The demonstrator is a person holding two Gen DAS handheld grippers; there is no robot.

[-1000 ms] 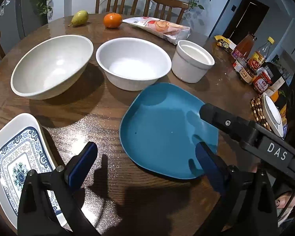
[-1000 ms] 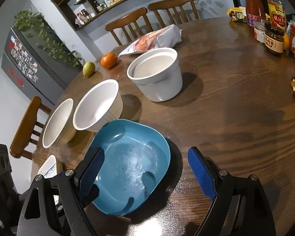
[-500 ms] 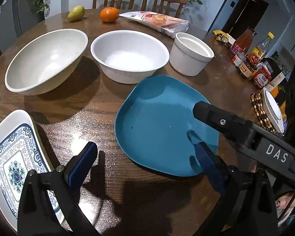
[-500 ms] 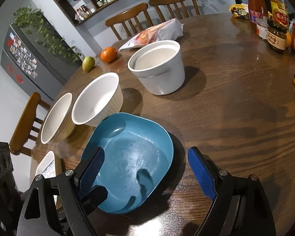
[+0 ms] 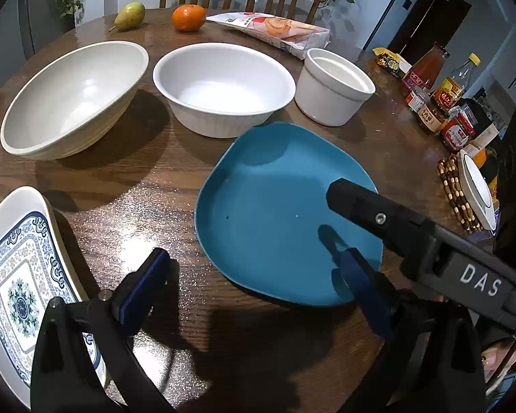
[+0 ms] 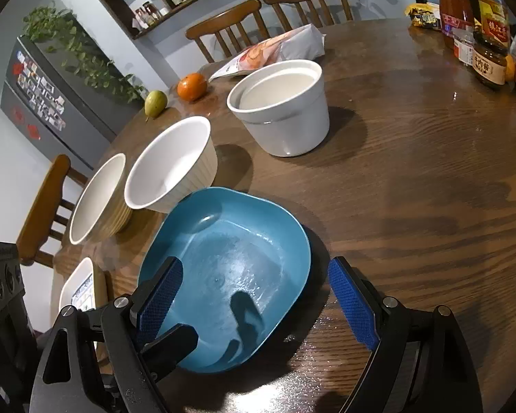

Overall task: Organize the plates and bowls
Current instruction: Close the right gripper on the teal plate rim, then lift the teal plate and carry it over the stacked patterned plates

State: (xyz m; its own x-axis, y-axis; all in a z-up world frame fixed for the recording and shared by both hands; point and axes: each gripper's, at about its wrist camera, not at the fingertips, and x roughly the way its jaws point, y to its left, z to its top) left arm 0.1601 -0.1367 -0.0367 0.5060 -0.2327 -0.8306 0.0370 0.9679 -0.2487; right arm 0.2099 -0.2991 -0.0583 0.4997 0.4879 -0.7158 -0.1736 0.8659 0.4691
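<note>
Both claws, left (image 5: 254,282) and right (image 6: 254,304), gape open over one teal rounded-square ceramic plate (image 5: 278,206) beside three white ceramic bowls (image 5: 223,86) on the round wooden tabletop (image 5: 148,179); "DAS" marks the right claw.

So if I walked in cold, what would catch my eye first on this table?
Probably the blue plate, the one bright splash on the dark wooden table, lying right below both open grippers, left gripper and right gripper. Behind it three pale bowls stand in a row: a cream bowl, a ribbed white bowl and a straight-sided white pot. A patterned blue-and-white plate sits at the near left edge.
</note>
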